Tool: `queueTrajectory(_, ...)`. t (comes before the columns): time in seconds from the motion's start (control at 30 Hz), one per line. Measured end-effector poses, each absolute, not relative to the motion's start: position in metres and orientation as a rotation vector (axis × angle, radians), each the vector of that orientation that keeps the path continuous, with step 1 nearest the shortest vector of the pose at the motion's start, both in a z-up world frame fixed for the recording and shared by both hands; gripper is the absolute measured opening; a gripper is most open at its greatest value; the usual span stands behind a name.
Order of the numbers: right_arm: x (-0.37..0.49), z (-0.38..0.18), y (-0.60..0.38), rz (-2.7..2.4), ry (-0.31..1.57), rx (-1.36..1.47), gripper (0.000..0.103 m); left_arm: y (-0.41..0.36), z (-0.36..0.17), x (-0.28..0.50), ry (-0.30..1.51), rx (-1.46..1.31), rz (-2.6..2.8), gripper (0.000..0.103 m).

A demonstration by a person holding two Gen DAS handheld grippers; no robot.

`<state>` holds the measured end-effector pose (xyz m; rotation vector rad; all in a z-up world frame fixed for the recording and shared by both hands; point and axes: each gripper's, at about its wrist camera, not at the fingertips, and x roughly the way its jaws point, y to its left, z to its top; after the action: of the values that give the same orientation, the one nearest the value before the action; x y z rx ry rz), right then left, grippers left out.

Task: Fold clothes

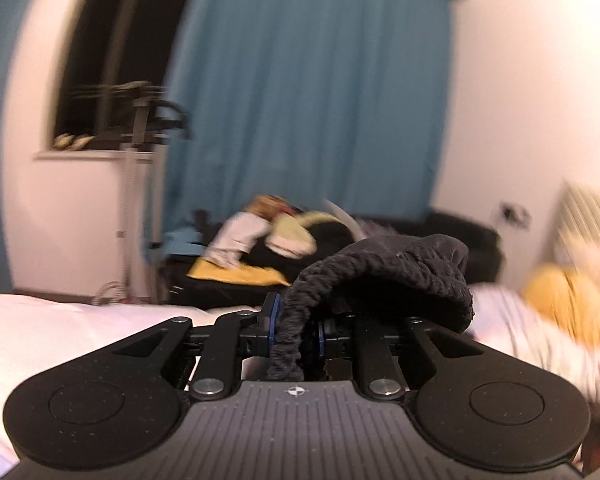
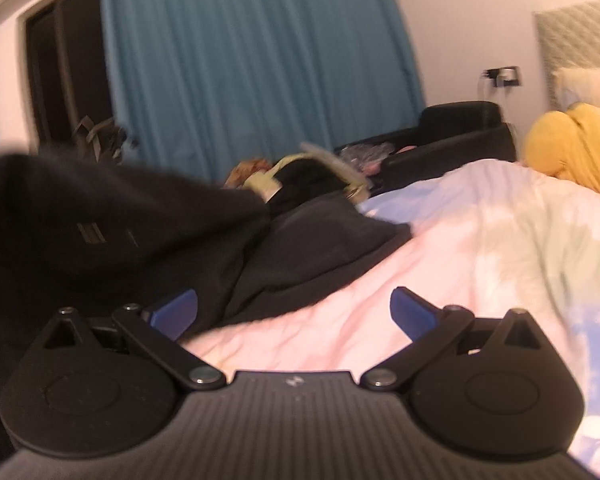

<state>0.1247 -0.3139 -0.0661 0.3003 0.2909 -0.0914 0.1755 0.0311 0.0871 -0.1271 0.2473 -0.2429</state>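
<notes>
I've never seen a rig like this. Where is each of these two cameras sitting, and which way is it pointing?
Left wrist view: sits on the left gripper, looking forward along its fingers, which pinch a dark knit garment; beyond lie the bed and the teal curtain.
Right wrist view: sits on the right gripper, fingers spread over the pastel bedcover, the dark garment at left.
Both share the curtain, the yellow pillow and the black sofa. No hand or arm shows.

A teal curtain (image 2: pixel 256 60) is hung beside a dark window (image 1: pixel 112 52). A black sofa (image 2: pixel 456 128), w/ a wall socket (image 2: pixel 504 76) above, is seen behind the bed (image 2: pixel 480 240). A yellow cushion (image 2: pixel 572 148) is set on the bed.
</notes>
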Motion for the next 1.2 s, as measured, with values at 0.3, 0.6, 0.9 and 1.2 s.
queueTrajectory(0.3,0.171,-0.093,-0.256,0.057,0.384,0.182,0.103,0.191,0.082,0.290,0.324,-0.338,0.090,0.019)
queueTrajectory(0.6,0.199,-0.115,-0.240,0.157,0.418,0.189,0.103,0.233,-0.016,0.323,0.555,-0.507,0.097,0.059)
queueTrajectory(0.9,0.186,-0.104,-0.242,0.191,0.387,0.239,0.103,0.224,0.034,0.212,0.386,-0.619,0.052,0.093)
queueTrajectory(1.2,0.195,-0.099,-0.286,0.211,0.497,0.600,0.103,0.173,-0.028,0.137,0.596,-0.961,0.096,0.093)
